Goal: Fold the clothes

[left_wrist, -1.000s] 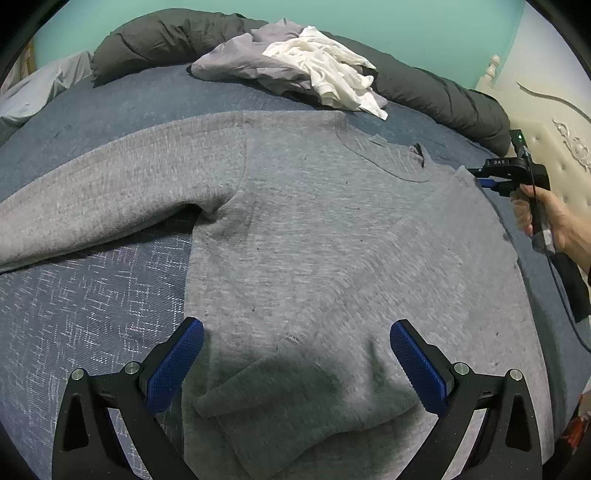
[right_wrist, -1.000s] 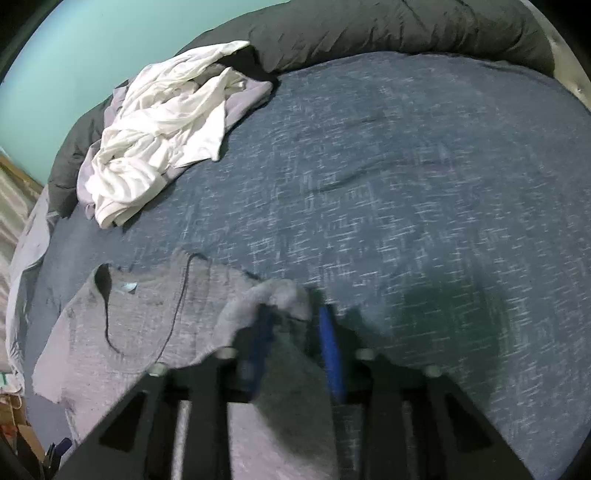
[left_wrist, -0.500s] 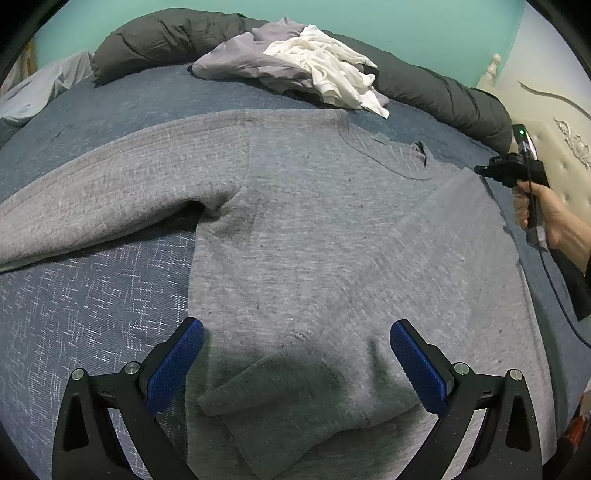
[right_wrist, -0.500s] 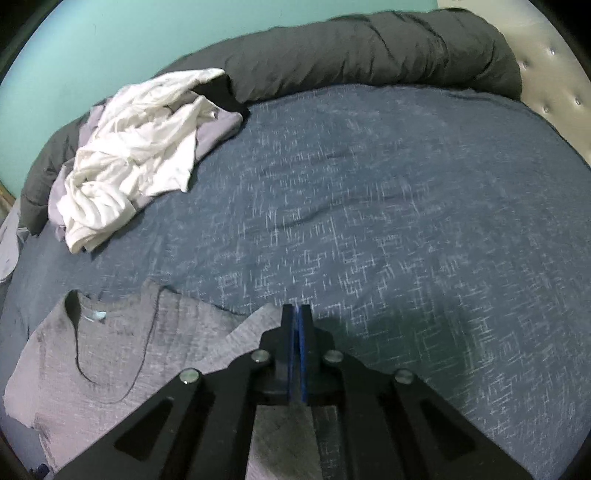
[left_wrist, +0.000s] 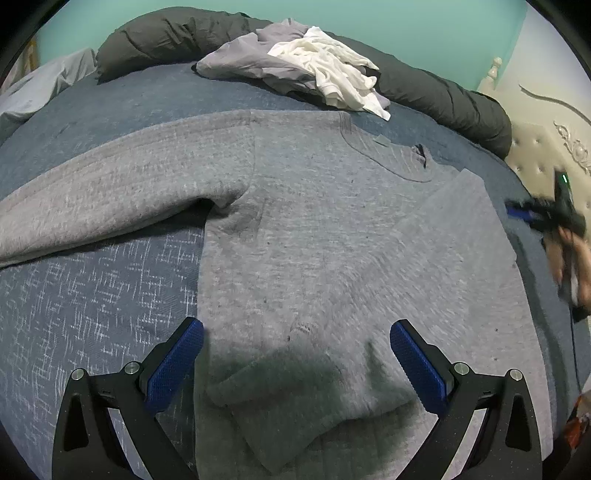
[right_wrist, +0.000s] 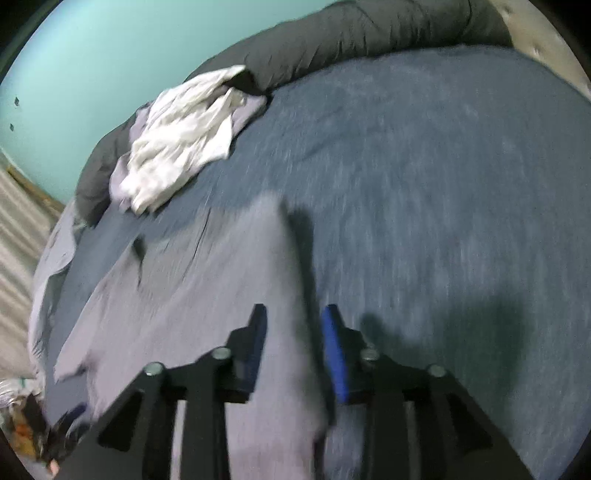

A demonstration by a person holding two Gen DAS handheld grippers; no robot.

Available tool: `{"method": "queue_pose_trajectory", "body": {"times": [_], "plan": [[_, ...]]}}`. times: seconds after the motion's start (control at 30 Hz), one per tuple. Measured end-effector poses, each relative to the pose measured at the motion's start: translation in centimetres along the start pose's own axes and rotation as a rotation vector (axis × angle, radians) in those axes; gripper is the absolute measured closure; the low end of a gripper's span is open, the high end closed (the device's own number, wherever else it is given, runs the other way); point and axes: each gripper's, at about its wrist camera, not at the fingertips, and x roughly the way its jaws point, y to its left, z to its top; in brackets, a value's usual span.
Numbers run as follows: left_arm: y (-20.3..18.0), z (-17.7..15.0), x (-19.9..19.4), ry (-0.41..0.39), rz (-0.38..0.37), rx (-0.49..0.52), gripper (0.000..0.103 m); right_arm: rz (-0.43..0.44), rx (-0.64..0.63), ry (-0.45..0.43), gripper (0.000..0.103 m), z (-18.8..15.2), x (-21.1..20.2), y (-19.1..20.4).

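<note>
The grey sweater (left_wrist: 314, 240) is lying flat on the blue bedspread (left_wrist: 92, 295), one sleeve folded across its chest. Your left gripper (left_wrist: 295, 365) is hovering spread wide over the hem, holding nothing. Your right gripper (right_wrist: 293, 347) is opening beside the folded edge; through the blur it seems empty. Brushing that edge could be dragging the fold askew.

A home bedroom: blue-covered bed (left_wrist: 110, 280), tufted headboard (left_wrist: 535, 155), rolled dark duvet (left_wrist: 443, 99), teal wall (left_wrist: 406, 18).
</note>
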Motion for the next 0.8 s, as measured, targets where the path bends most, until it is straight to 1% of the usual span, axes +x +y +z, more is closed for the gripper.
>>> {"method": "queue_pose_trajectory", "body": {"times": [0.07, 0.17, 0.33, 0.37, 0.4, 0.43, 0.47, 0.5, 0.63, 0.73, 0.8], "plan": [[0.1, -0.2, -0.1, 0.002, 0.002, -0.002, 0.000, 0.006, -0.012, 0.028, 0.069, -2.1, -0.2, 0.0], [0.3, -0.5, -0.2, 0.003, 0.016, -0.002, 0.000, 0.007, 0.004, 0.041, 0.069, -3.8, -0.3, -0.4], [0.8, -1.1, -0.6, 0.006, 0.027, -0.005, 0.000, 0.052, 0.063, 0.073, 0.069, -5.1, 0.8, -0.9], [0.9, -1.2, -0.7, 0.007, 0.030, -0.004, 0.000, 0.060, 0.077, 0.081, 0.071, -5.2, 1.1, -1.0], [1.0, -1.3, -0.7, 0.008, 0.032, -0.003, 0.000, 0.069, 0.091, 0.087, 0.081, -5.3, 1.5, -1.1], [1.2, -1.3, -0.8, 0.005, 0.033, -0.006, 0.000, 0.073, 0.105, 0.080, 0.087, -5.4, 1.5, -1.2], [1.3, -1.3, -1.0, 0.003, 0.034, -0.009, 0.000, 0.074, 0.118, 0.067, 0.091, -5.4, 1.5, -1.3], [1.5, -1.3, -1.1, 0.001, 0.034, -0.013, 0.000, 0.063, 0.124, 0.056, 0.092, -5.4, 1.5, -1.3], [2.0, -1.1, -1.5, -0.010, 0.035, -0.026, 0.000, -0.021, 0.102, 0.030, 0.093, -5.4, 1.6, -0.9], [2.5, -1.0, -1.9, -0.021, 0.034, -0.038, 0.000, -0.022, 0.111, 0.007, 0.093, -5.7, 1.6, -0.9], [2.9, -1.0, -2.2, -0.027, 0.031, -0.050, 0.000, -0.041, 0.120, -0.018, 0.086, -5.9, 1.0, -0.9]]}}
